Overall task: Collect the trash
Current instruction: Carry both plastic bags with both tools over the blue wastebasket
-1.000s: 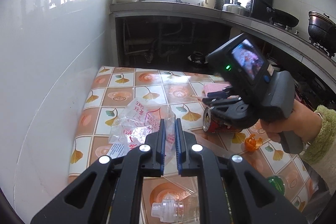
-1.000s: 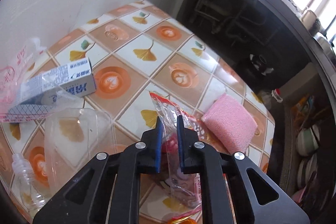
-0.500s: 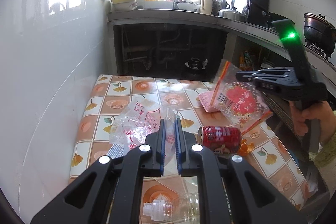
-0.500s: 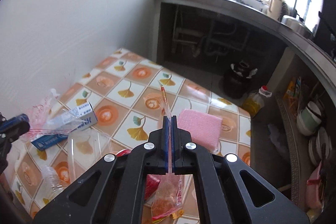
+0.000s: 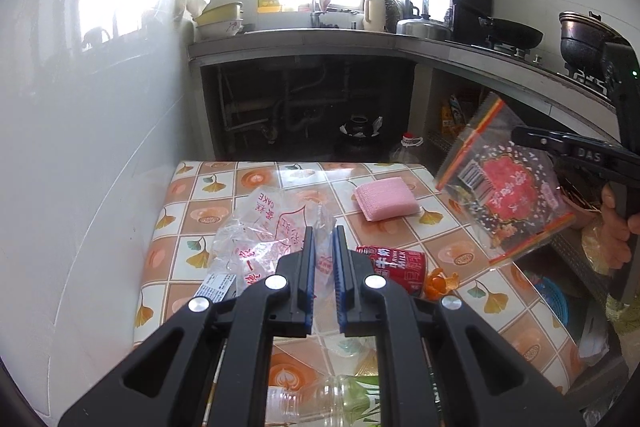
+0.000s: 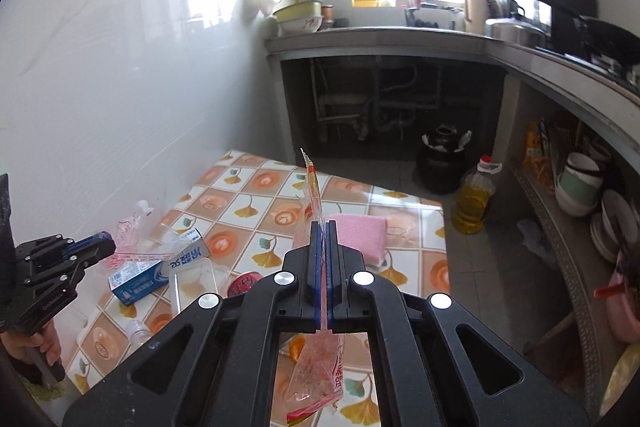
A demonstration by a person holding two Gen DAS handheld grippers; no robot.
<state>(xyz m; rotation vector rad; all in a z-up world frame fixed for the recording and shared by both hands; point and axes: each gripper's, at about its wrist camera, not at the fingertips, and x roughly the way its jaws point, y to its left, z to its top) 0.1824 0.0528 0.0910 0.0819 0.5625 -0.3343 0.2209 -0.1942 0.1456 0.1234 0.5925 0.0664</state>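
Observation:
My left gripper (image 5: 323, 241) is shut on a crumpled clear plastic bag (image 5: 260, 231) with red print, held just above the tiled table (image 5: 448, 251). In the right wrist view the left gripper (image 6: 106, 242) shows at the far left with that bag (image 6: 140, 251) trailing from it. My right gripper (image 6: 324, 227) is shut on a clear snack wrapper (image 6: 318, 367) with a red label, seen edge-on. In the left wrist view this wrapper (image 5: 508, 195) hangs in the air off the table's right edge from the right gripper (image 5: 520, 137). A red can (image 5: 394, 263) lies on the table.
On the table lie a pink sponge (image 5: 386, 201), orange peel (image 5: 440, 283), a clear bottle (image 5: 320, 403), a blue-white carton (image 6: 160, 271) and a clear plastic tub (image 6: 192, 283). A white wall runs along the left. An oil bottle (image 6: 476, 203) and dish shelves stand right of the table.
The right gripper closed on the snack wrapper and lifted it off the table, up and out to the right, rolling level. The left gripper rose slightly with its bag.

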